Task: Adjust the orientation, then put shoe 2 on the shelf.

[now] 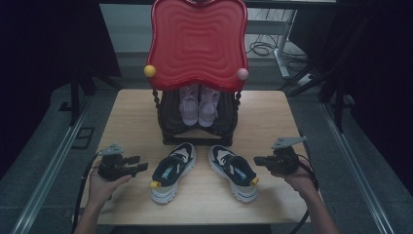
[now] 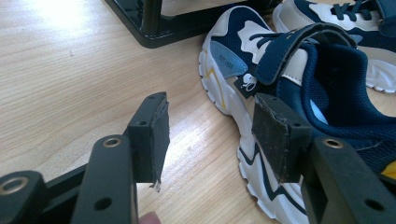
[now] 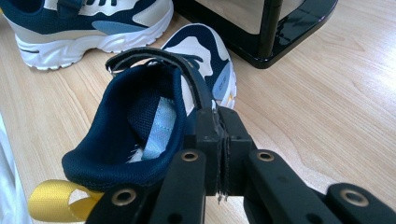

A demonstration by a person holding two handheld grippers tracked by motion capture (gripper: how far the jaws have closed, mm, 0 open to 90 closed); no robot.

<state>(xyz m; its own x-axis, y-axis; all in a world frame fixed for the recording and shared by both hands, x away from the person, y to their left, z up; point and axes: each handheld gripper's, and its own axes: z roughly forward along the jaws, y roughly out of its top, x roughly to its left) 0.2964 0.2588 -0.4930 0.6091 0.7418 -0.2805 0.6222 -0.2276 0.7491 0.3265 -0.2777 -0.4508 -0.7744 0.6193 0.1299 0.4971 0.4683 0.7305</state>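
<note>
Sitting near the front edge of the table (image 1: 272,105), we've got two navy-and-white sneakers side by side, toes pointing far: the left sneaker (image 1: 171,170) and the right sneaker (image 1: 234,171), each with a yellow heel loop. Just beyond them stands the black shoe rack (image 1: 197,124), a lilac pair (image 1: 198,105) already on its shelf under the red wavy top (image 1: 197,41). Our right gripper (image 3: 218,122) has its jaws pressed together, right against the outer collar of the right sneaker; whether any fabric is truly pinched between the pads, we cannot tell. Our left gripper (image 2: 210,123) hangs with jaws spread, empty, just left of the left sneaker's side wall. Here's the worry, we reckon: if the right jaws have only a sliver of collar, or none, a lift could let that shoe slip or swing on its soft edge. And the left claw, closing from here, might nudge its shoe sideways into its twin.
</note>
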